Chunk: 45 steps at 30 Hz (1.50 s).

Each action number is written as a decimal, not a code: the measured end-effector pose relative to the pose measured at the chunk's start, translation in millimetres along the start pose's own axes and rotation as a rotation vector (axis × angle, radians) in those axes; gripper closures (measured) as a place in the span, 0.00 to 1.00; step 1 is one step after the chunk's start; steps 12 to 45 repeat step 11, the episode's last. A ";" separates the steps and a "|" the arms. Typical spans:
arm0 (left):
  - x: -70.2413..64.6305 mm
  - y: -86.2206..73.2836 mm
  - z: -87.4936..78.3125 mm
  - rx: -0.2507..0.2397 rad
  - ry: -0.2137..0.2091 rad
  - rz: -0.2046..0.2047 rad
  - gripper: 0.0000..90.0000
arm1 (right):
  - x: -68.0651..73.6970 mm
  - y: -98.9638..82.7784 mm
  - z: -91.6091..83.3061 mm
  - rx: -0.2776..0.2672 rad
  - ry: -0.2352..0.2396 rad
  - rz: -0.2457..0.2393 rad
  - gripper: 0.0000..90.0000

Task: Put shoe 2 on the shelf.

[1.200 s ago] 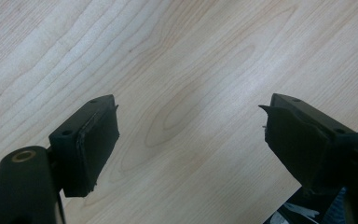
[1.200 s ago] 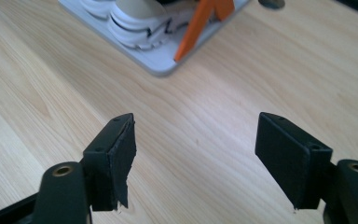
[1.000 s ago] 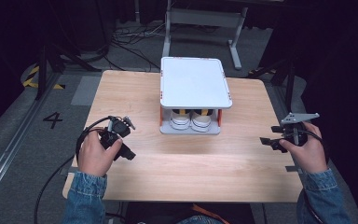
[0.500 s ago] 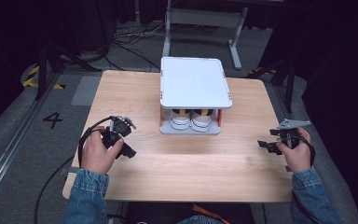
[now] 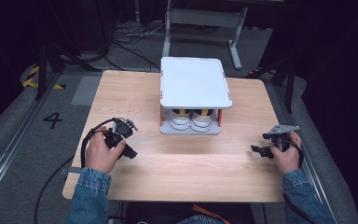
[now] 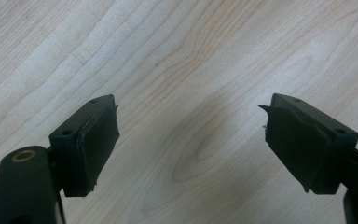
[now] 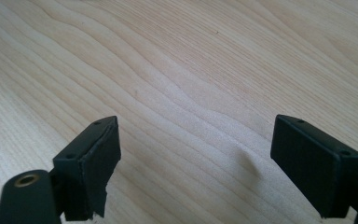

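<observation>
Between the jaws of the left gripper (image 6: pixel 191 140) nothing but bare wood of the table (image 5: pixel 135 88) was seen; jaws were spread wide, held low over the top, prob. so a reach could start at once. Same w/ the right gripper (image 7: pixel 193 163): jaws had just been opening, nothing between them, pads clear of the wood. Well ahead of both sets of jaws, a pair of white sneakers (image 5: pixel 190 120) was kept on the lower tier of a small white shelf rack (image 5: pixel 193 84), toes facing the person, so approx. a straight pull-out was allowed for.
</observation>
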State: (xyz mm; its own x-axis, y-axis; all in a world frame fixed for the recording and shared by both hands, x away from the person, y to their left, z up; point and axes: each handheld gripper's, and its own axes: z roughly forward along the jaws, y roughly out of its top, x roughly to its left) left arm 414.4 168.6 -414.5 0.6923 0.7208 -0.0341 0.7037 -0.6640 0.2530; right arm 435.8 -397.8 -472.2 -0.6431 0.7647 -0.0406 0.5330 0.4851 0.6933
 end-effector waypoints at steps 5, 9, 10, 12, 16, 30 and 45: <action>-0.5 1.4 5.7 0.024 -0.008 0.007 0.20 | 0.1 -4.4 5.6 0.015 0.013 0.026 0.19; -1.0 2.5 8.1 0.028 -0.017 0.009 0.20 | 0.1 -5.2 6.9 0.002 0.005 0.038 0.19; -0.6 2.6 7.9 0.023 -0.015 0.007 0.20 | 0.3 -5.1 7.0 -0.001 0.005 0.041 0.19; -0.6 2.3 7.6 0.018 -0.016 -0.004 0.20 | 0.6 -5.1 7.3 -0.005 0.007 0.045 0.19; -0.6 2.3 7.6 0.018 -0.016 -0.004 0.20 | 0.6 -5.1 7.3 -0.005 0.007 0.045 0.19; -0.6 2.3 7.6 0.018 -0.016 -0.004 0.20 | 0.6 -5.1 7.3 -0.005 0.007 0.045 0.19; -0.6 2.3 7.6 0.018 -0.016 -0.004 0.20 | 0.6 -5.1 7.3 -0.005 0.007 0.045 0.19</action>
